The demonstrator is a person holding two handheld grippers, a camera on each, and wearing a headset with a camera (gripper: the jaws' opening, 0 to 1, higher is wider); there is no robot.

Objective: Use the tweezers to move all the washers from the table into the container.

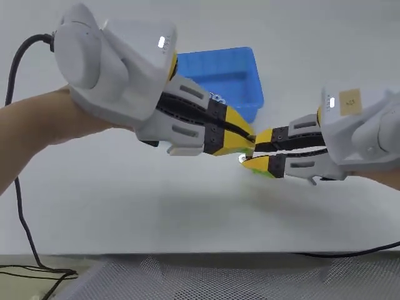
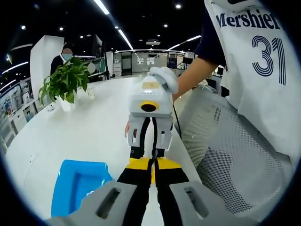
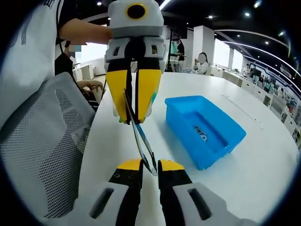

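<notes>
This looks like a large open-plan office or showroom hall. A dark ceiling carries long strip lights and small spotlights, with white columns below it. A broad white table sweeps away in a curve, with a potted plant on it. A grey mesh office chair stands beside it. Further back are glass-fronted rooms and a person at another white table.

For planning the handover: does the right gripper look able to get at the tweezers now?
Probably yes: the tweezers, held by the left gripper, reach between the jaws of the right gripper, with nothing in the way.
</notes>
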